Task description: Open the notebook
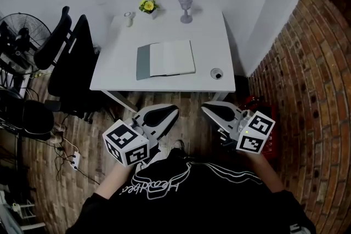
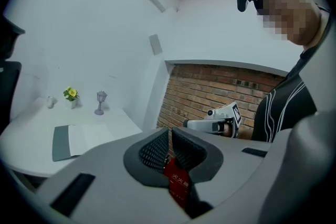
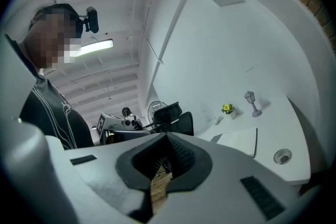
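Observation:
The notebook (image 1: 165, 59) lies flat in the middle of the white table (image 1: 109, 76), showing a grey strip on its left and a white surface on its right. It also shows small in the left gripper view (image 2: 73, 140) and the right gripper view (image 3: 239, 143). Both grippers hang in front of the person's chest, short of the table's near edge and away from the notebook. My left gripper (image 1: 162, 115) (image 2: 169, 136) is shut with nothing in it. My right gripper (image 1: 215, 111) (image 3: 167, 145) has its pads together, with nothing between them.
At the table's back stand a small yellow flower pot (image 1: 147, 6), a grey lantern-shaped ornament (image 1: 186, 9) and a small white object (image 1: 128, 18). A round item (image 1: 216, 73) sits near the front right corner. Black chairs (image 1: 68, 57) and a fan (image 1: 22, 30) stand left; a brick wall (image 1: 307, 79) runs right.

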Demonstrator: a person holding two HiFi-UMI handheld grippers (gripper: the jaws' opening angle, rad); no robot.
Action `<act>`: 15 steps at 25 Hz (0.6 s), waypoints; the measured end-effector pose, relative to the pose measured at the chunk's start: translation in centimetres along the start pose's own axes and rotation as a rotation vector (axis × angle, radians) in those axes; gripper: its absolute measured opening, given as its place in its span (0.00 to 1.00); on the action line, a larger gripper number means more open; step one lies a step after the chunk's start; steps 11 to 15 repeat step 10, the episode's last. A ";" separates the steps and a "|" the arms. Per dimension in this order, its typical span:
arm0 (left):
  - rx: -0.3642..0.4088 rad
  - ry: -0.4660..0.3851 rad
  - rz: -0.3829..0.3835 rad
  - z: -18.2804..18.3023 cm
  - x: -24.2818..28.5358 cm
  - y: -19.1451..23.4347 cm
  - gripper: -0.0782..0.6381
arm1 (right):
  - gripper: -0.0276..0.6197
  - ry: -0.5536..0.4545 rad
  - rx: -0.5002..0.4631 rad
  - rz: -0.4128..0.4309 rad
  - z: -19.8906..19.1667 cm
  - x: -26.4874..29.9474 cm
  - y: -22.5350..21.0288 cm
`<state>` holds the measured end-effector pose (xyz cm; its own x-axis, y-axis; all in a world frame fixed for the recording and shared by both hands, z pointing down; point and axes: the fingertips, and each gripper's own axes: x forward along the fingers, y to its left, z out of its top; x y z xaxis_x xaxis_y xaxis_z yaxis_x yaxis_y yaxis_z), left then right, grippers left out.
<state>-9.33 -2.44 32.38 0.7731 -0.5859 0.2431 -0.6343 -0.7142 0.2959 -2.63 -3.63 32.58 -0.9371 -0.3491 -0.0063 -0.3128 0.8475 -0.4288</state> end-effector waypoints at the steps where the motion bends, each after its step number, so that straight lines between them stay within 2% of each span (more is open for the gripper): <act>1: 0.003 0.001 0.002 0.0 -0.1 -0.2 0.17 | 0.04 0.001 -0.003 0.004 0.0 0.0 0.2; 15: 0.037 -0.003 0.026 0.3 -0.8 -1.6 0.17 | 0.04 -0.006 -0.025 0.019 0.3 -0.9 1.5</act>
